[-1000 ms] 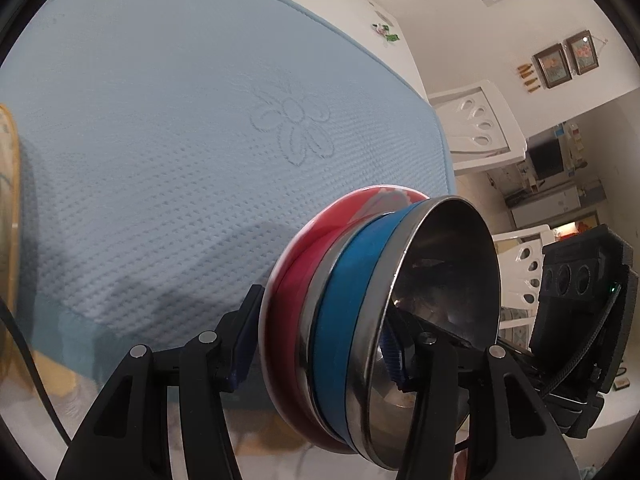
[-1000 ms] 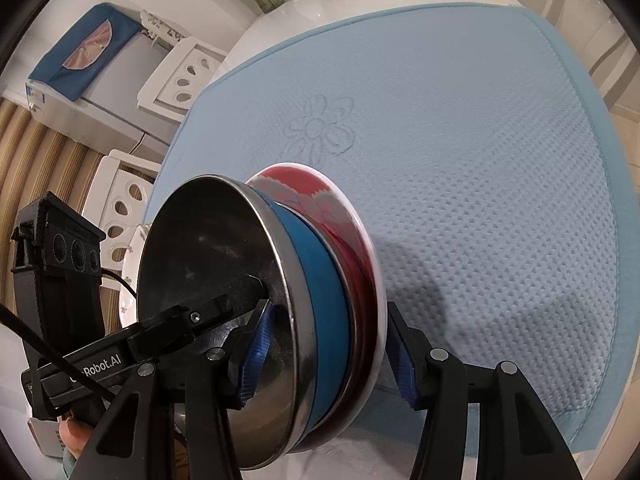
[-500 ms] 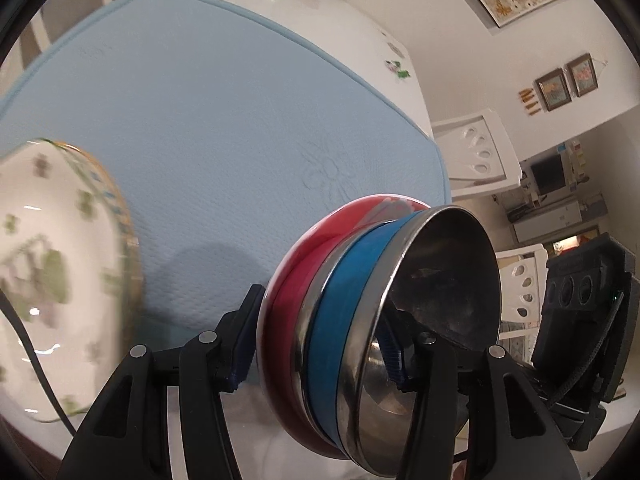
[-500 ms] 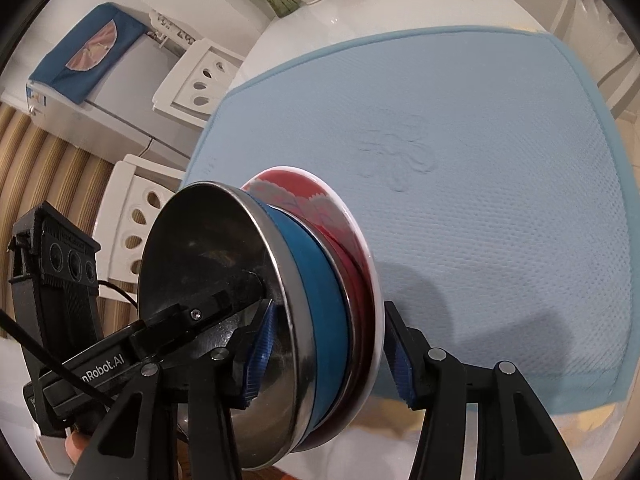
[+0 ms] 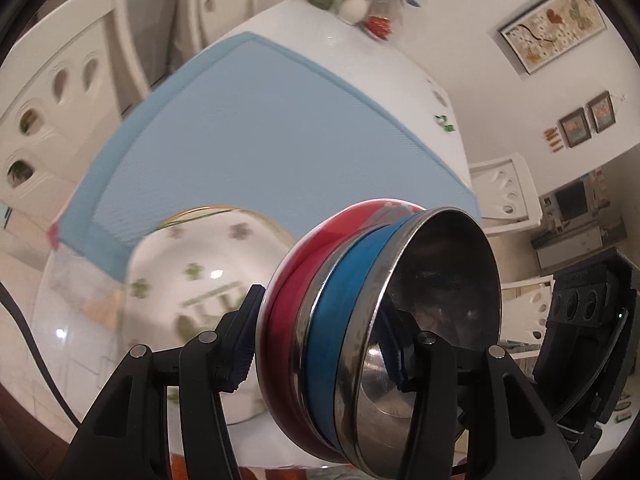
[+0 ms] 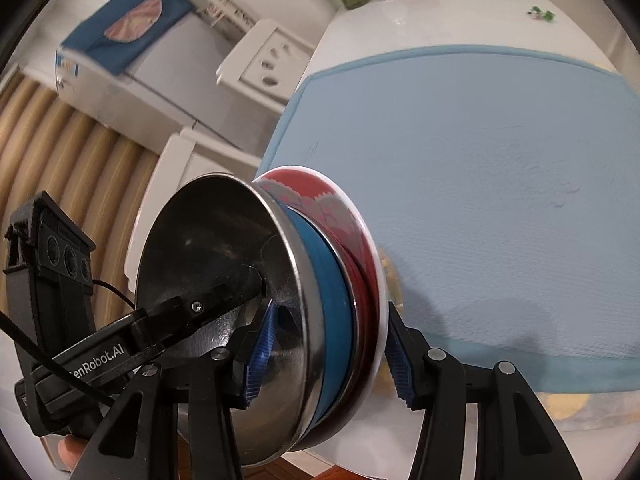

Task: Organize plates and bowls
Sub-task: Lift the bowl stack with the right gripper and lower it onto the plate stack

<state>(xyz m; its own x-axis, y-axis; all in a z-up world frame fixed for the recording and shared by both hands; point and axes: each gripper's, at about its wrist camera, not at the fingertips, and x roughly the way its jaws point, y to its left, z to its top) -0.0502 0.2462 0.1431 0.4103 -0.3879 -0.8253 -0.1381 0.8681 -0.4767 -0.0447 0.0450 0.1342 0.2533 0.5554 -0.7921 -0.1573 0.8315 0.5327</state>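
A nested stack of bowls hangs tipped on its side over the table's near edge: a red bowl (image 5: 286, 304) outermost, a blue-banded bowl (image 5: 336, 320) inside it, and a steel bowl (image 5: 440, 280) innermost. My left gripper (image 5: 320, 352) is shut on the stack's rim, one pad inside the steel bowl and one on the red bowl. My right gripper (image 6: 330, 360) is shut on the opposite rim of the stack (image 6: 320, 300) in the same way. Behind the stack a white floral plate (image 5: 200, 280) lies at the near left corner of the blue mat (image 5: 280, 140).
The blue mat (image 6: 480, 200) covers most of the white table (image 6: 440, 12). A vase of flowers (image 5: 356, 4) and a small red dish (image 5: 378, 26) stand at the far end. White chairs (image 5: 60, 92) ring the table, and a fridge (image 6: 132, 72) stands to the left.
Both grippers have lifted the bowl stack and carried it back toward the table's near edge. The floral plate has come into the left wrist view, and more of the room shows.
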